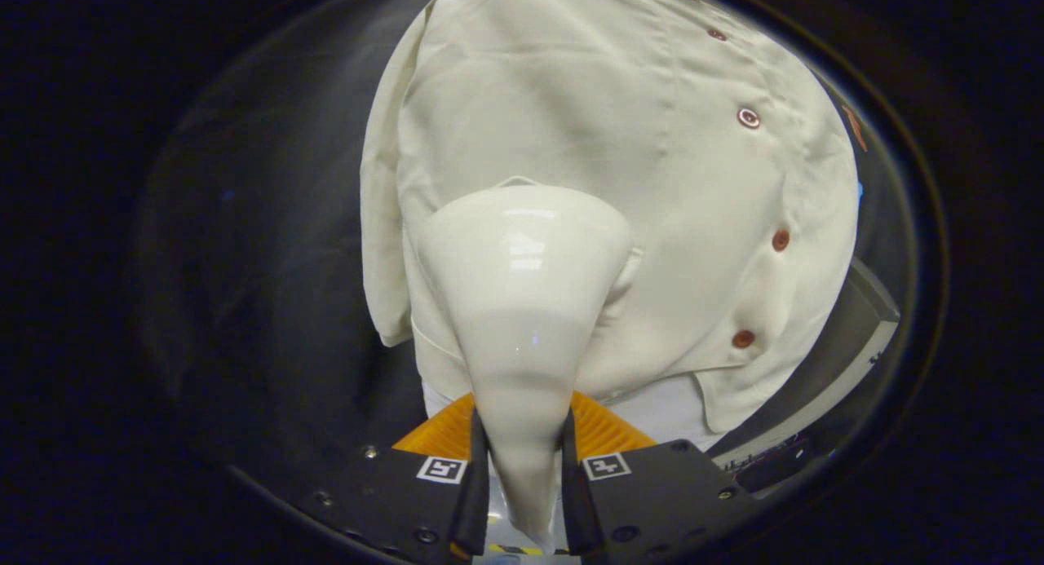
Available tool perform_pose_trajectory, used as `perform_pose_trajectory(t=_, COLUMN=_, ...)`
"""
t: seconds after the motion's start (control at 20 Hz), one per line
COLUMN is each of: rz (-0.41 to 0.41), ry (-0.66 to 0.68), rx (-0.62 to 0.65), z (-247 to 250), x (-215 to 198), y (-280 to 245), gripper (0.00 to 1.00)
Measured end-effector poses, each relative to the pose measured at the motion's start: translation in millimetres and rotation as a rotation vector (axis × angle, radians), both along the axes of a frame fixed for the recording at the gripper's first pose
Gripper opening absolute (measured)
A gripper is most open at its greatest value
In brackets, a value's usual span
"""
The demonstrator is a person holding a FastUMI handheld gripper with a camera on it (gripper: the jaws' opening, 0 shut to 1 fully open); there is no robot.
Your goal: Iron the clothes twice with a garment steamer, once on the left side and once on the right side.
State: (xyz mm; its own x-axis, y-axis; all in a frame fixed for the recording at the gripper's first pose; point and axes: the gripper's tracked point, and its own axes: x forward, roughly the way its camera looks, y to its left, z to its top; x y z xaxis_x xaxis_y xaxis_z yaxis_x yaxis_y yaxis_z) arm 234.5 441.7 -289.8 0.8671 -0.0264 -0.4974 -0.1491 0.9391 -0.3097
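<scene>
1. The gripper [524, 459] is closed on the narrow handle of the garment steamer [522, 304], one finger pressing each side, so the grasp looks firm and the pick-up part of the job is done.
2. From the fingers the steamer widens into a broad glossy head, which points away at the cloth ahead. Its face is hidden behind its own body, so I cannot tell whether it touches the fabric or sits just off it.
3. Directly beyond the head hangs a cream shirt [587, 141]. Its front panel spreads above and to both sides of the head, with a sleeve [383, 222] hanging on one side and a row of reddish-brown buttons [780, 240] running down the placket on the other.
4. The head sits on the panel between sleeve and buttons, low on the shirt near the hem, so this looks like one side's pass under way.
5. Whether this is the first or second pass cannot be judged. No steam is visible, and soft creases remain in the upper panel.
</scene>
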Motion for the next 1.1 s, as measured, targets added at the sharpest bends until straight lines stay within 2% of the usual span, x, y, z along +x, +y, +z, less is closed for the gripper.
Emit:
perform_pose_trajectory(t=0.3, rz=0.007, ry=0.056, rx=-0.026, z=-27, x=-9, y=-11, gripper=0.37)
perform_pose_trajectory(t=0.5, rz=0.025, ry=0.044, rx=-0.003, z=-15, x=-23, y=-13, gripper=0.37)
perform_pose_trajectory(t=0.8, rz=0.077, ry=-0.013, rx=0.055, z=38, x=-55, y=-13, gripper=0.38)
perform_pose_trajectory(t=1.1, rz=0.124, ry=-0.118, rx=0.099, z=121, x=-85, y=-23, gripper=0.37)
